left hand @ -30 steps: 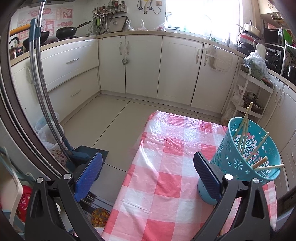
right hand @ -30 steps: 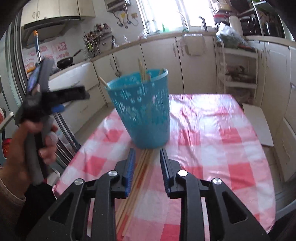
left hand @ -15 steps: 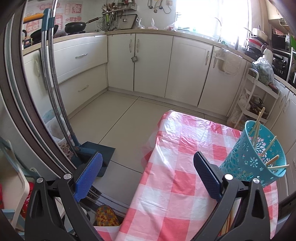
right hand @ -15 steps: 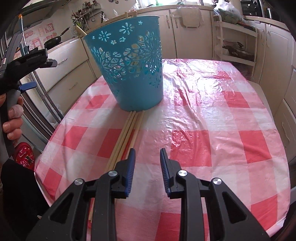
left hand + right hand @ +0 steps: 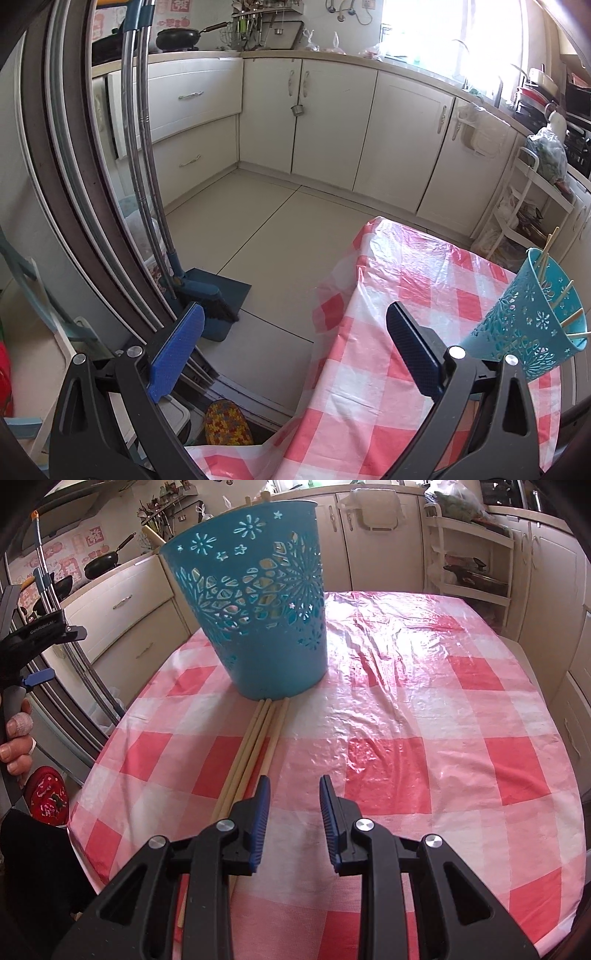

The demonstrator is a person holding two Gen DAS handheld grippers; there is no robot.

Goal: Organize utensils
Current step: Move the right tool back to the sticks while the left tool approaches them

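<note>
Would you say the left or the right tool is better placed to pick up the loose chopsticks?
Right: the right tool hangs open beside the chopsticks; the left tool is off the table's edge.

The surface wears a glossy, wrinkled plastic cover (image 5: 424,686) in pink and white checks; the teal basket (image 5: 258,627) is smooth pierced plastic, the chopsticks (image 5: 255,746) pale matt wood, the tool pads (image 5: 262,812) ribbed blue rubber

Chopsticks (image 5: 255,746) partly hidden beneath right tongs (image 5: 293,801)
</note>
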